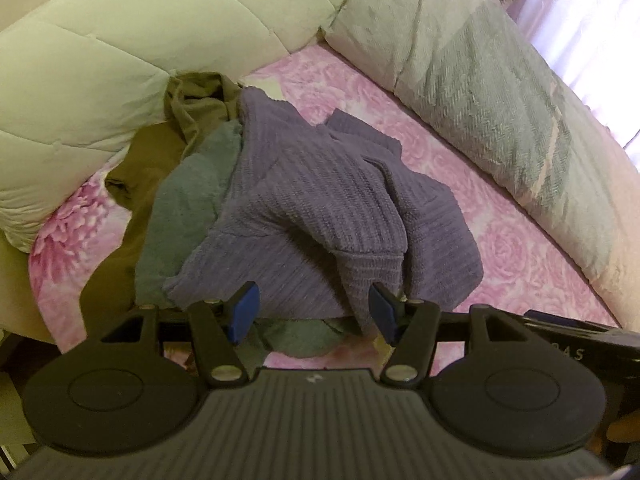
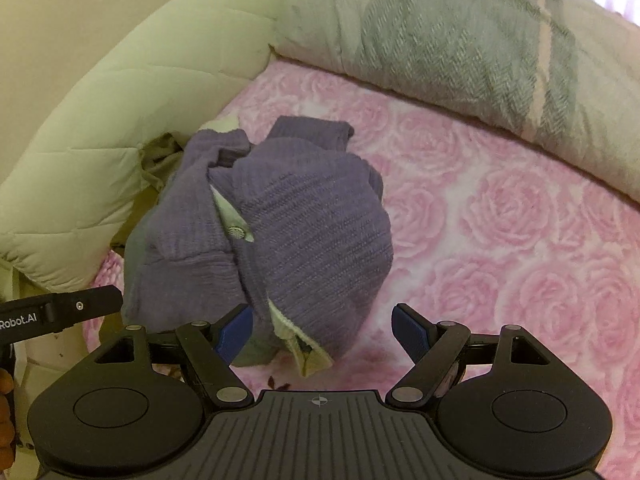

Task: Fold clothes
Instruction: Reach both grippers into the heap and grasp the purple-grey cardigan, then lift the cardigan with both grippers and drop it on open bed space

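Observation:
A crumpled purple knit garment [image 1: 320, 200] lies on top of a pile on the pink rose-print bed sheet [image 1: 520, 240]. Under it lie a teal cloth [image 1: 188, 200] and an olive-brown garment [image 1: 160, 152]. My left gripper [image 1: 314, 310] is open, its blue pads on either side of the purple knit's near edge. In the right wrist view the purple garment [image 2: 304, 220] shows a pale lining and a snap button. My right gripper [image 2: 324, 330] is open just in front of the garment's near edge, holding nothing. The left gripper's body [image 2: 60, 312] shows at the left of that view.
A quilted pale-green duvet [image 1: 120, 52] is bunched along the left and back of the pile. A grey-green herringbone blanket [image 1: 500, 92] lies along the far right side of the bed. The pink sheet [image 2: 500, 260] stretches to the right of the pile.

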Demonstrator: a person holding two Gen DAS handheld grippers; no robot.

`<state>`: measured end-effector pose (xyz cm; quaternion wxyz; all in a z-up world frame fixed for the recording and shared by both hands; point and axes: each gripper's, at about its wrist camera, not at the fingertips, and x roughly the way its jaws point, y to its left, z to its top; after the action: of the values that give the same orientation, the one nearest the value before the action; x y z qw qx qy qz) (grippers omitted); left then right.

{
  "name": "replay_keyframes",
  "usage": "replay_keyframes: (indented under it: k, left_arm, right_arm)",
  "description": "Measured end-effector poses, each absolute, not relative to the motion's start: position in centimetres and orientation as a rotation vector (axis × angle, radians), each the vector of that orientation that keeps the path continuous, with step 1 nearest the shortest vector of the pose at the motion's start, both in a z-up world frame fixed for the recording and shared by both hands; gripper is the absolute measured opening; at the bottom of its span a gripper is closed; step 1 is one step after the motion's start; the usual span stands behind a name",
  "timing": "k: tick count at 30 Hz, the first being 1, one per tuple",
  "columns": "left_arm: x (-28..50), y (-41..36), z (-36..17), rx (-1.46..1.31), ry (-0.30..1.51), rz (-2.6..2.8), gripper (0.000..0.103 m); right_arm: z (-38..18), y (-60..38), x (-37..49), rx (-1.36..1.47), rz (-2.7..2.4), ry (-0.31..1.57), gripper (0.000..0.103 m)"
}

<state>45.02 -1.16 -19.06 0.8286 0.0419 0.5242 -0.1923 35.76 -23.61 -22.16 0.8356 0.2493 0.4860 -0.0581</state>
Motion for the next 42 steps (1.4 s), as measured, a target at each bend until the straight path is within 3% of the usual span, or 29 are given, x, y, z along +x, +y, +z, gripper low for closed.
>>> replay_keyframes:
  k: [7, 16, 23, 24, 25, 28, 30, 33, 38, 42]
  left_arm:
    - [47.0, -1.5, -21.5, 0.028, 1.149, -0.404, 0.057]
    - [49.4, -2.1, -23.4, -0.088, 1.164, -0.426, 0.057]
    - [50.2, -2.2, -24.7, -0.146, 1.193, -0.435, 0.058]
    - [50.3, -2.2, -24.9, -0.165, 1.200, -0.438, 0.058]
    - [50.6, -2.2, -25.1, -0.192, 1.207, -0.442, 0.058]
    - [51.3, -1.9, -26.2, -0.319, 1.226, -0.462, 0.052]
    - [51.7, -1.9, -26.7, -0.372, 1.230, -0.472, 0.030]
    - [51.7, -1.8, -26.3, -0.387, 1.211, -0.475, 0.017]
    - [50.0, -1.1, -20.6, -0.247, 1.041, -0.508, 0.008]
    - [47.8, 0.1, -14.1, -0.181, 0.873, -0.568, 0.008]
  right_arm:
    - [-25.3, -24.7, 37.6, 0.622, -0.124, 1.048, 0.080]
    - [-32.6, -28.7, 35.7, 1.242, -0.203, 0.897, 0.080]
    - [-35.7, -28.9, 35.2, 1.430, -0.207, 0.784, 0.079]
    - [-35.6, -28.9, 35.3, 1.437, -0.200, 0.779, 0.069]
    - [-35.5, -29.1, 35.3, 1.439, -0.203, 0.784, 0.045]
    - [-35.0, -29.6, 35.1, 1.444, -0.198, 0.785, 0.024]
    - [-34.5, -30.0, 34.5, 1.444, -0.183, 0.772, 0.018]
    - [-32.7, -30.1, 33.5, 1.446, -0.159, 0.732, 0.010]
    - [-28.2, -30.6, 32.1, 1.485, -0.094, 0.589, 0.008]
    - [-23.1, -31.3, 31.4, 1.473, -0.023, 0.438, 0.008]
